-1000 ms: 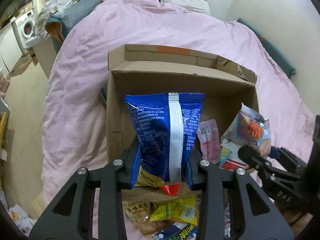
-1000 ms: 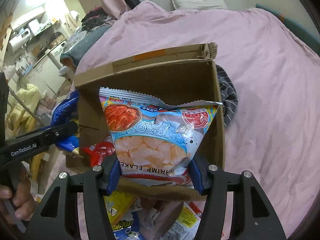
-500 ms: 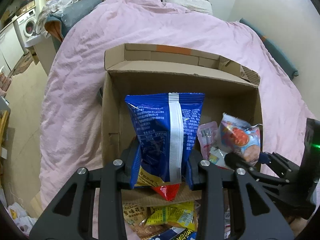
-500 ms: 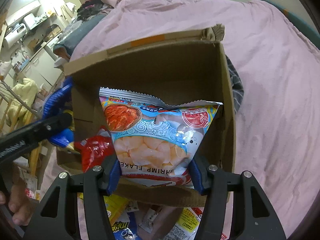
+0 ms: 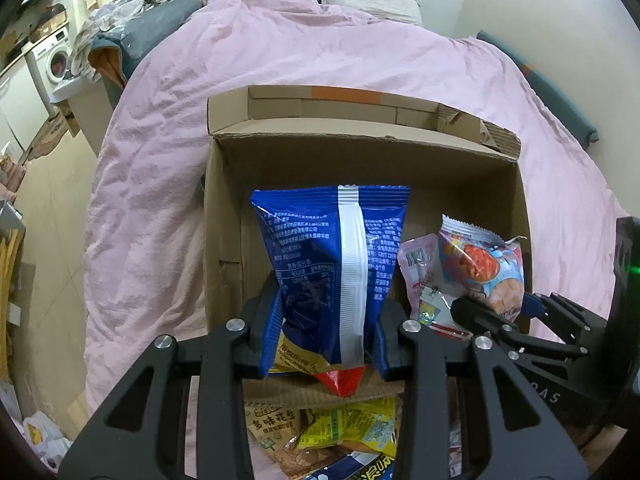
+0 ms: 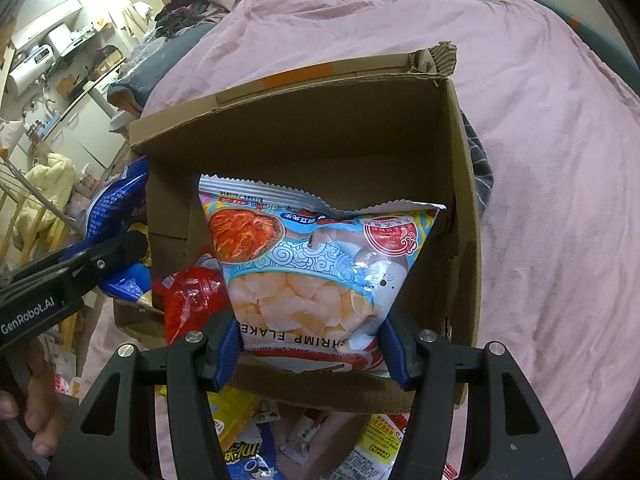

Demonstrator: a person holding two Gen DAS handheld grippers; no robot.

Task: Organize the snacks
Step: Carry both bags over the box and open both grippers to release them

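We hold a blue bag (image 5: 336,272) in the left gripper (image 5: 322,340) and a shrimp flakes bag (image 6: 316,276) in the right gripper (image 6: 312,350), both clamped over the cardboard box (image 5: 360,160); a few packets lie inside; loose snacks (image 5: 344,428) wait outside its near edge.

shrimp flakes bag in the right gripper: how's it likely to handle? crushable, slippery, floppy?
Likely light and puffy: the shrimp flakes bag stands upright from a grip near its bottom edge by the right gripper. Probably fragile; its picture shows thin chips, so a hard squeeze risks crushing. The glossy film may slip, and its creased top hints it will flop when released over the cardboard box.
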